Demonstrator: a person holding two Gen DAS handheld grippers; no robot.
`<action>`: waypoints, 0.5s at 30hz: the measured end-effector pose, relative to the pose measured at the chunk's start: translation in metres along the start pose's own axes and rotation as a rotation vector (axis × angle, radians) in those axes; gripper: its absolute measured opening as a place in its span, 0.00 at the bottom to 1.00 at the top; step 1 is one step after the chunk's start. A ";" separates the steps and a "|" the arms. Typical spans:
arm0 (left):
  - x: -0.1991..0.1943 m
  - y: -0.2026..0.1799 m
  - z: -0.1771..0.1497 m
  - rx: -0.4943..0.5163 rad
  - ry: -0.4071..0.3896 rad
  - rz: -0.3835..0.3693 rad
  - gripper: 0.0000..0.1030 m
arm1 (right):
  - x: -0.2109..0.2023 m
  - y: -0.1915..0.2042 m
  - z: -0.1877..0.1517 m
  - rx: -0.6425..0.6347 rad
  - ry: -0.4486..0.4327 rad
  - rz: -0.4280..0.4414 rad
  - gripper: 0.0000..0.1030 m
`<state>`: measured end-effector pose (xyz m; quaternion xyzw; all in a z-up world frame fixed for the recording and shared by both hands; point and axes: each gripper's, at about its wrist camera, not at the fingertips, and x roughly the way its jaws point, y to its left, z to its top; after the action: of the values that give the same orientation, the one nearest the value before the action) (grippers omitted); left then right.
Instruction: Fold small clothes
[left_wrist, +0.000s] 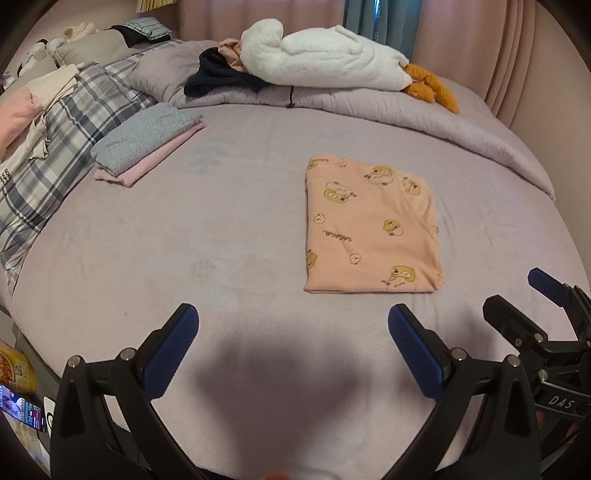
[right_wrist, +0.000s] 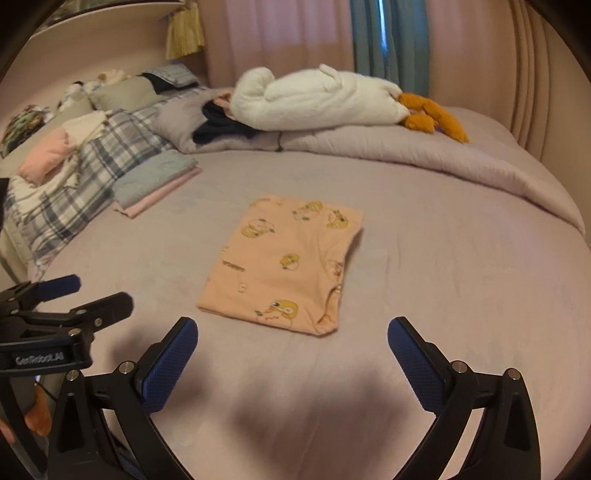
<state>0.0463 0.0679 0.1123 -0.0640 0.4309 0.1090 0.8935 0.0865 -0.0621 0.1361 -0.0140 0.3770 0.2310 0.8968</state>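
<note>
The left gripper (left_wrist: 293, 328) and the right gripper (right_wrist: 293, 341) both have fingers apart, holding nothing; the folded peach garment (left_wrist: 371, 225) lies just ahead of them

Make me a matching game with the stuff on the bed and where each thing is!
Things:
1. peach shirt
2. grey towel
3. white plush
4. left gripper

Where or how:
A. on the rumpled quilt at the far side
B. open, holding nothing
C. folded flat in the middle of the bed
D. stacked on a pink cloth by the plaid pillow

Pairs: 1-C, 2-D, 3-A, 4-B
</note>
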 end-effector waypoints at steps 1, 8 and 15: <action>0.001 0.000 -0.001 0.001 0.001 0.002 1.00 | 0.001 0.000 -0.001 0.004 0.003 0.004 0.99; 0.006 0.001 0.000 0.005 0.016 0.000 1.00 | 0.004 -0.001 0.002 0.011 0.015 0.000 0.99; 0.006 0.000 0.001 0.010 0.013 0.002 1.00 | 0.003 -0.002 0.003 0.009 0.016 0.002 0.99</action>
<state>0.0508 0.0686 0.1079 -0.0597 0.4373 0.1072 0.8909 0.0914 -0.0617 0.1359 -0.0113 0.3852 0.2300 0.8936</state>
